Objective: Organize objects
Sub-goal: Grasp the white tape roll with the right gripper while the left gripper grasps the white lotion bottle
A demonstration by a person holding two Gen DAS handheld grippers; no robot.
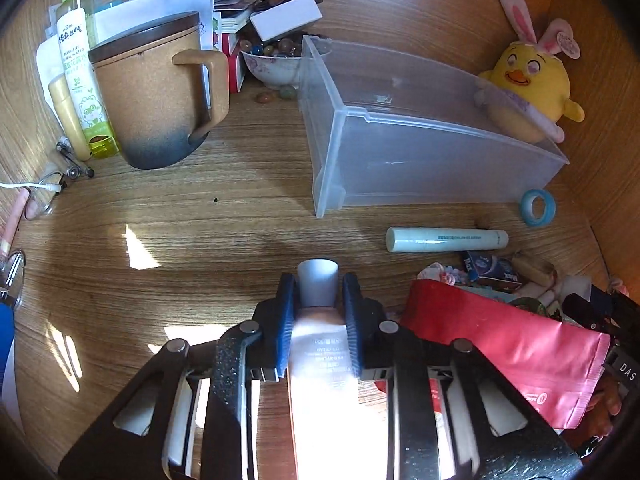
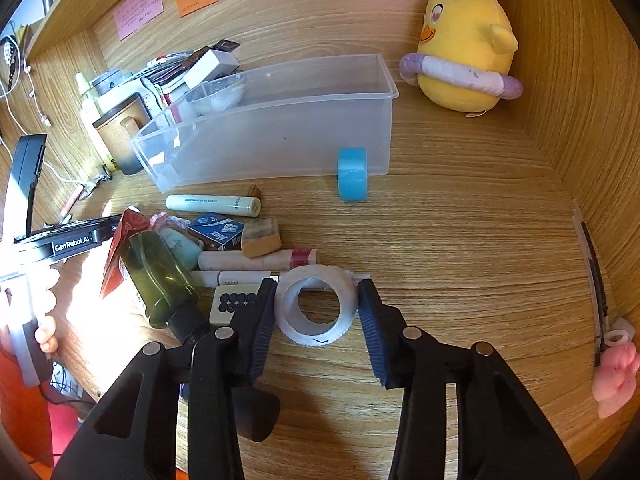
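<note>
You had a wooden desk (image 2: 460, 240) under you, walled in wood at the back and right. On it stood a clear bin (image 2: 280, 128), with a blue tape roll (image 2: 352, 174) on edge against its front and a pale tube (image 2: 212, 204) lying just before it. A plush chick (image 2: 466, 52) sat in the back corner. To the left stood a lidded mug (image 1: 156, 96) beside a spray bottle (image 1: 80, 68), with a bowl of stones (image 1: 272, 62) behind. A white tape roll (image 2: 316, 304) lay nearest you.

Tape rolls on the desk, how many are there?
2. A blue tape roll stands on edge against the front of the clear plastic bin. A white tape roll lies between the fingers of the right hand-held gripper. More may hide in the clutter.
</note>
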